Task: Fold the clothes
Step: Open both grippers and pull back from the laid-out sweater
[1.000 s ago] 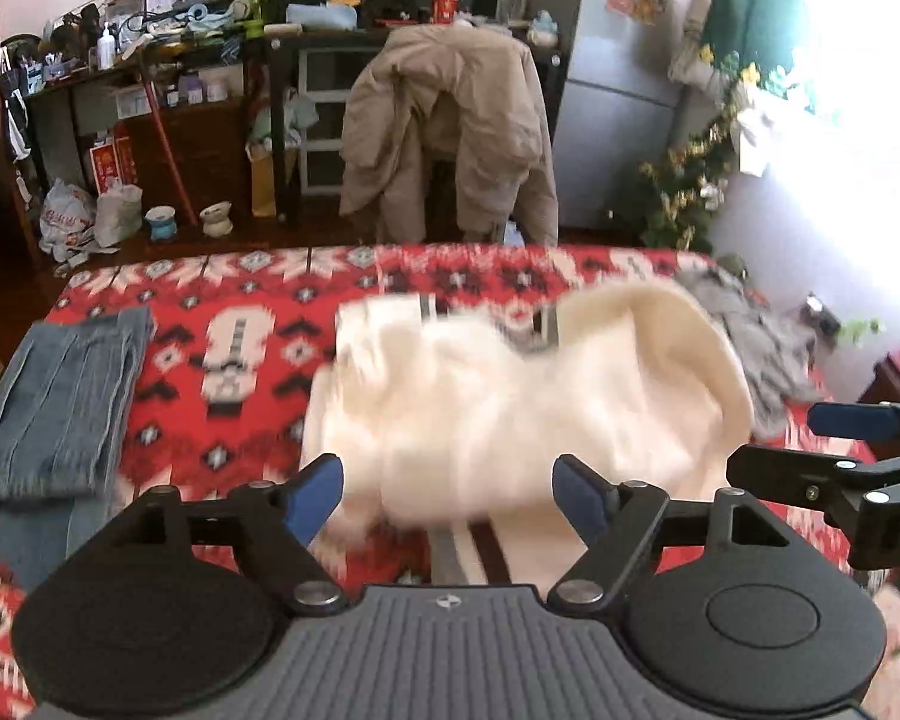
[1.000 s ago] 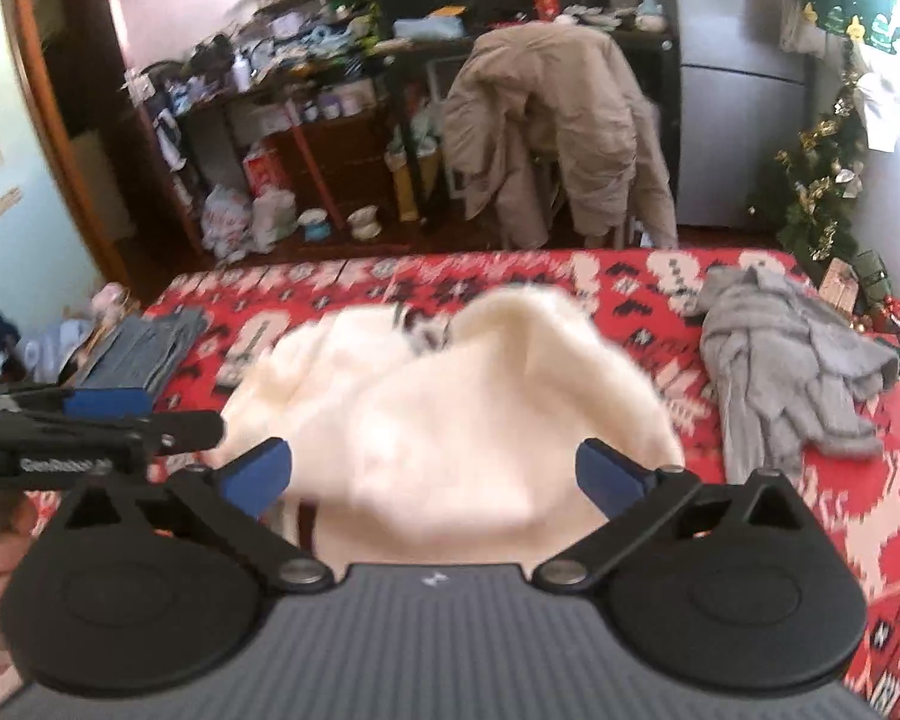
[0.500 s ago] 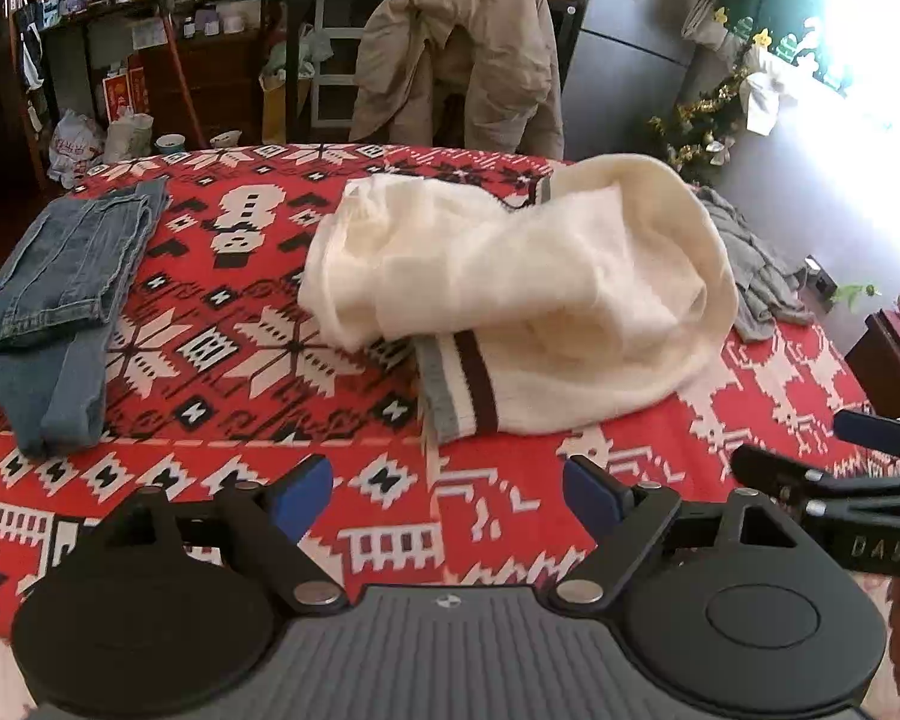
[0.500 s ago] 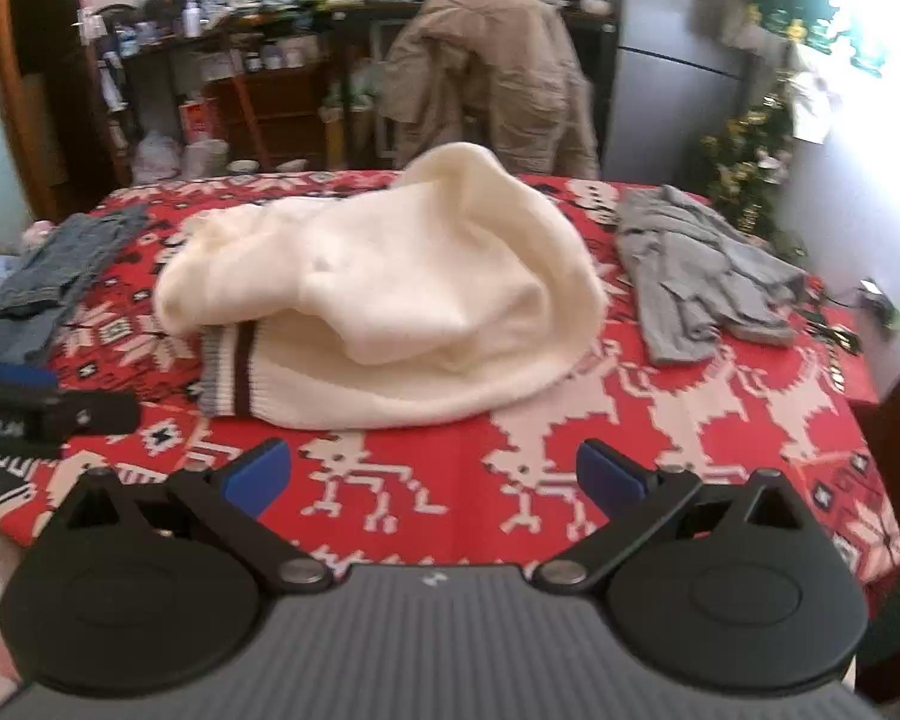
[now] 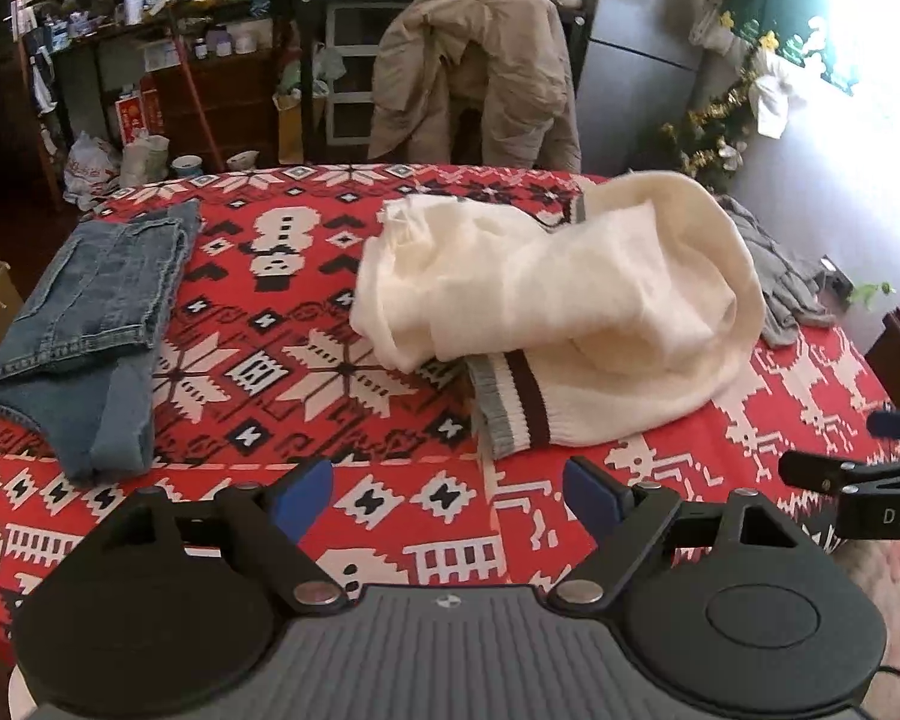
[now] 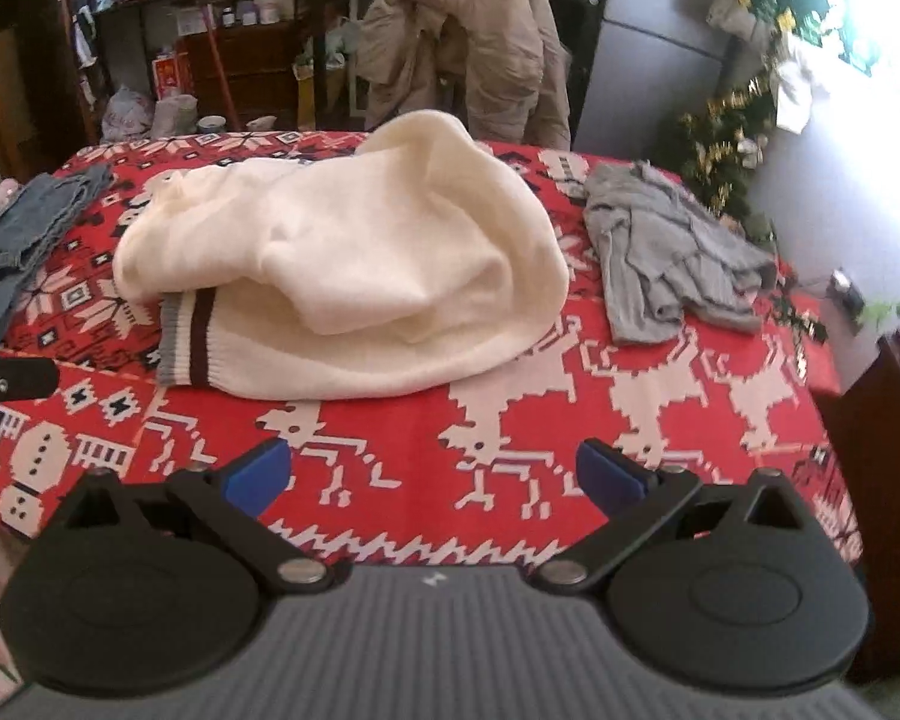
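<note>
A cream knit sweater (image 5: 558,300) with a grey and maroon striped hem lies bunched in the middle of the red patterned cloth (image 5: 282,372); it also shows in the right wrist view (image 6: 354,264). My left gripper (image 5: 447,495) is open and empty, above the cloth's near edge, short of the hem. My right gripper (image 6: 432,474) is open and empty, in front of the sweater. Its fingers (image 5: 834,468) show at the right edge of the left wrist view.
Folded blue jeans (image 5: 96,312) lie at the left of the cloth. A crumpled grey garment (image 6: 666,258) lies at the right. A chair draped with a tan jacket (image 5: 480,72) stands behind the table, with cluttered shelves and a fridge beyond. A dark wooden stand (image 6: 888,480) is at the right.
Both grippers have pulled back from the sweater toward the near edge. The sweater, blurred and in motion a second ago, now lies still on the cloth.
</note>
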The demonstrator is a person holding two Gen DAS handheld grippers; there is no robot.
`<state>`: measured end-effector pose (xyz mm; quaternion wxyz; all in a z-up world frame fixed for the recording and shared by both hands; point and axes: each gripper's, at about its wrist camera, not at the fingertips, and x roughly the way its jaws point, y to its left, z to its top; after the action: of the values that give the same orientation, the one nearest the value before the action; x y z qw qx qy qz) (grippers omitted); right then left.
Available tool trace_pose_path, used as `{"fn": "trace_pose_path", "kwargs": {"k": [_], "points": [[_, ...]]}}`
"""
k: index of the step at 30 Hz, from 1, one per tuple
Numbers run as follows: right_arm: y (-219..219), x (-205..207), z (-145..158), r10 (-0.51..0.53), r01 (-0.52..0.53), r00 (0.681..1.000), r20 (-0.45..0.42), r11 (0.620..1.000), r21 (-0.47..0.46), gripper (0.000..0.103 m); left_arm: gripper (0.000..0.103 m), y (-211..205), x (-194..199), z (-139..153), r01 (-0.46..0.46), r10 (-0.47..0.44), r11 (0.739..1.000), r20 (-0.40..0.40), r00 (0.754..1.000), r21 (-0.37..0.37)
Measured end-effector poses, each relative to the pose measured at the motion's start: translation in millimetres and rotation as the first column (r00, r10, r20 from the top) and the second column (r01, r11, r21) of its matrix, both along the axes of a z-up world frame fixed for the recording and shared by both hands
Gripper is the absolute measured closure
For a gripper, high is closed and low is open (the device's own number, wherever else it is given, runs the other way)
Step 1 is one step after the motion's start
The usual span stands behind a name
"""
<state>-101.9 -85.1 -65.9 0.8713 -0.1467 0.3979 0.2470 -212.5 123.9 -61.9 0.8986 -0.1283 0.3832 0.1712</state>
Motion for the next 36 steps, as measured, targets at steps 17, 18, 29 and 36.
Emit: {"fn": "trace_pose_path", "kwargs": {"k": [17,18,29,36], "points": [[-5.1,5.7,-25.8,-0.080,0.117,0.982,-0.170,0.969,0.218,0.001,0.042,23.3,0.9,-17.2,-0.015,0.014,0.984,-0.007,1.000,-0.179],[-1.0,8.5,-28.7,-0.080,0.124,0.978,-0.190,0.966,0.229,0.001,0.042,25.3,2.7,-19.9,-0.016,0.014,0.982,-0.010,1.000,-0.189],[72.7,35.4,-66.4,-0.112,0.179,0.959,-0.262,0.952,0.249,0.014,0.042,40.1,21.9,-34.2,0.025,-0.033,0.977,-0.031,0.999,-0.213],[91.9,64.6,-79.2,-0.141,0.237,0.940,-0.312,0.925,0.296,0.014,0.039,53.3,29.0,-40.8,0.016,-0.024,0.974,-0.033,0.999,-0.224]]}}
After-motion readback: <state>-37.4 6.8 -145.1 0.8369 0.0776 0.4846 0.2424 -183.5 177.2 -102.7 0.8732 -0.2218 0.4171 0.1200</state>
